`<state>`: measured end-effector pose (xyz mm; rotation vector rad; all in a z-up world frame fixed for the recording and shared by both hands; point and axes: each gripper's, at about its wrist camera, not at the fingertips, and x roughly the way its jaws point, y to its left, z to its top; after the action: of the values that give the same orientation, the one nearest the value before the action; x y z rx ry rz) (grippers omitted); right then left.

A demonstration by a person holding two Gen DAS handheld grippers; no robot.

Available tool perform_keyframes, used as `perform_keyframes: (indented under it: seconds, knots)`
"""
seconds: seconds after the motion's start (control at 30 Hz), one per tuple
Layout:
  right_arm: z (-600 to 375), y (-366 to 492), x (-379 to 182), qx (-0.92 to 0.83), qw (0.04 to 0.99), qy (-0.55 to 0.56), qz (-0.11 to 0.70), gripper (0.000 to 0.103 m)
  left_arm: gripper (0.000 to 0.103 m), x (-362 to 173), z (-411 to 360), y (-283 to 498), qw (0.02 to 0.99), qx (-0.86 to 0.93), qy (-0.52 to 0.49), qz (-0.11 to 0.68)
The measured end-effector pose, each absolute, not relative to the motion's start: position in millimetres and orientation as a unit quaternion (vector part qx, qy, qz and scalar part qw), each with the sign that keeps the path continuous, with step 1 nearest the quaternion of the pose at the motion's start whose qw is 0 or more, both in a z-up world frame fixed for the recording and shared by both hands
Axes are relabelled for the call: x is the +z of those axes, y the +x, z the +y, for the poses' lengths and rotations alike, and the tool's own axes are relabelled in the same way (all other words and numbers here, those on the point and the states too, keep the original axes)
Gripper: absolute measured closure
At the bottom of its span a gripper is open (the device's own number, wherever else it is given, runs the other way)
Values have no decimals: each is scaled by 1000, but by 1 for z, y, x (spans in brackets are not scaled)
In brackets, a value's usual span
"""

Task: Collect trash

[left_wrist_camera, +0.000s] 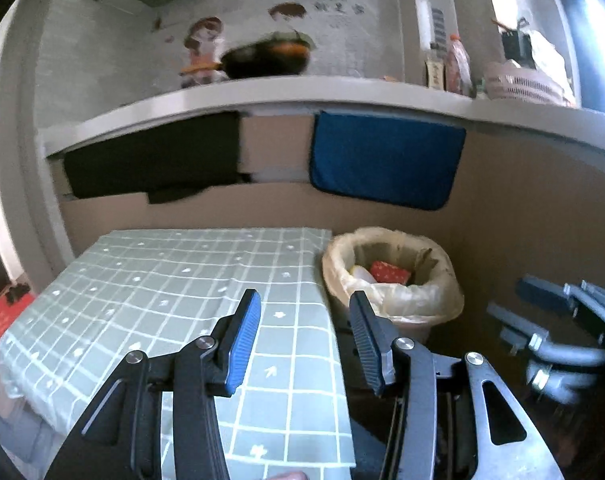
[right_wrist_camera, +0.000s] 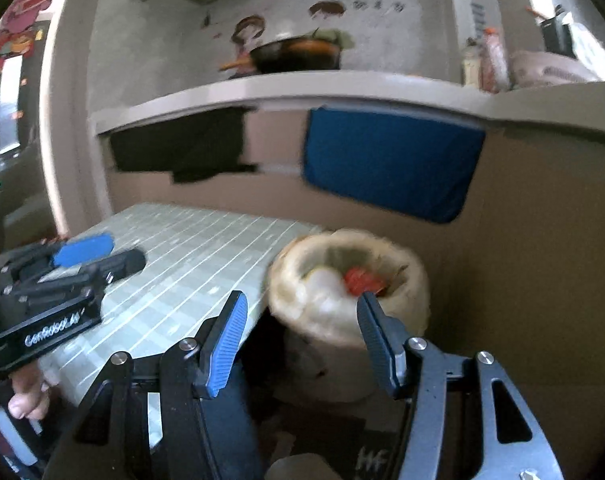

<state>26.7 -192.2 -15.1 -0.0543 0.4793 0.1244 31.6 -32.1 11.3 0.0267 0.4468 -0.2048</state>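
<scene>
The round waste bin lined with a pale, translucent plastic bag [left_wrist_camera: 394, 276] stands at lower right of centre in the left wrist view, just beside the edge of the table covered in a grey-green cloth with a white grid [left_wrist_camera: 174, 280]. Inside lie a red packet [left_wrist_camera: 388, 272] and something pale, so some trash appears already collected. The visible part of the tablecloth is bare, which suggests little or nothing is left there, though the floor around the bin is dark and hard to read.

The left gripper [left_wrist_camera: 306, 316] has its blue-padded jaws parted with nothing between them. The right gripper [right_wrist_camera: 302, 316] is also spread wide and empty, framing the bin.

In the right wrist view, white lettering on the left gripper's black body at lower left seems to read "GenRobot.AI". Dark characters on the wall above the cartoon stickers are too blurred to read.
</scene>
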Motion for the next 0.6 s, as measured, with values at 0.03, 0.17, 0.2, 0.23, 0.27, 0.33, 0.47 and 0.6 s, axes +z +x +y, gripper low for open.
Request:
perform_keyframes:
  seconds: [0.03, 0.17, 0.2, 0.23, 0.27, 0.33, 0.47, 0.6]
  knots:
    - [-187, 21, -18, 61, 969, -32, 238, 48, 56, 13, -29, 23, 973, -96, 15, 209]
    - [-167, 0, -21, 20, 976, -57, 210, 49, 56, 15, -30, 0, 978, -75, 44, 187]
    - [-166, -3, -20, 23, 977, -51, 203, 49, 56, 14, -29, -5, 979, -73, 47, 185]
    - [-165, -5, -18, 29, 978, -46, 199, 49, 56, 14, -27, -8, 979, -72, 47, 184]
    - [-162, -7, -16, 30, 979, -47, 196, 49, 56, 14, -26, -11, 980, -70, 46, 182]
    - [-159, -8, -15, 27, 979, -54, 194, 49, 56, 15, -23, -16, 981, -64, 44, 178]
    - [-159, -11, -16, 33, 979, -42, 199, 49, 56, 17, -18, -22, 984, -49, 37, 170]
    - [-161, -19, -13, 24, 982, -37, 184, 49, 56, 20, -16, -30, 986, -46, 32, 156]
